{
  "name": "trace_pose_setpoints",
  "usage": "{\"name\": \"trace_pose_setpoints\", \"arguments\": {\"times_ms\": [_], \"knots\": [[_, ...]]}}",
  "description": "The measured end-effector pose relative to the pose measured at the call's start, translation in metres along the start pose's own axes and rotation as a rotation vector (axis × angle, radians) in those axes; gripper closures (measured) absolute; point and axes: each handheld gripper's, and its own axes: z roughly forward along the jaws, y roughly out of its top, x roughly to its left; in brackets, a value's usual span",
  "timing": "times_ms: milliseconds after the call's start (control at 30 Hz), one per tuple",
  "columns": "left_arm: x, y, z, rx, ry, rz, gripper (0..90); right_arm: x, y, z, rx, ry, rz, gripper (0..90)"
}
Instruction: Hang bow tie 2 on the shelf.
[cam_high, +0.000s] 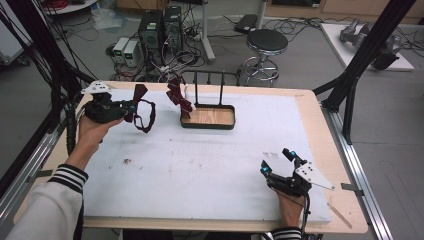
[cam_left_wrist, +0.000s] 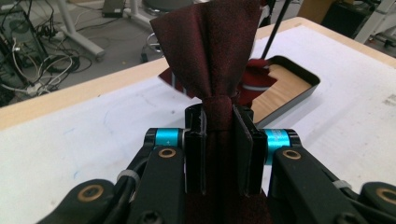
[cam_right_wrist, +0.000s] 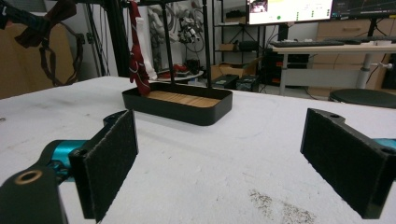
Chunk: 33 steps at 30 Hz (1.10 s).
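Maroon woven bow tie (cam_left_wrist: 210, 56) pinched at its knot by the left claw (cam_left_wrist: 219, 149); right claw (cam_right_wrist: 224, 163) gapes wide.

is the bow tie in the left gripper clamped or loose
Clamped: the left gripper has its jaws shut on the knot of the dark red bow tie, held above the table.

Your high view looks forward and down over the whole desk (cam_high: 210, 165), while your left gripper view sits close and your right gripper view sits low, both facing the tray stand (cam_right_wrist: 177, 105) all three views share.
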Motion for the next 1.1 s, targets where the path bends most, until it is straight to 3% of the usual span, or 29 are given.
{"name": "trace_pose_setpoints", "arguments": {"times_ms": [400, 533, 667, 1100], "knots": [[-0.03, 0.019, 0.008, -0.023, -0.026, 0.051, 75.7, 0.0, 0.0, 0.0, 0.0, 0.001, 0.003, 10.3], [-0.037, 0.023, 0.012, -0.059, -0.043, 0.026, 75.7, 0.0, 0.0, 0.0, 0.001, 0.001, 0.003, 10.3], [-0.045, 0.027, 0.015, -0.083, -0.042, 0.038, 75.7, 0.0, 0.0, 0.0, 0.002, -0.001, 0.009, 10.3], [-0.07, 0.046, 0.032, -0.096, -0.07, 0.078, 75.7, 0.0, 0.0, 0.0, 0.002, -0.001, 0.01, 10.3]]}}
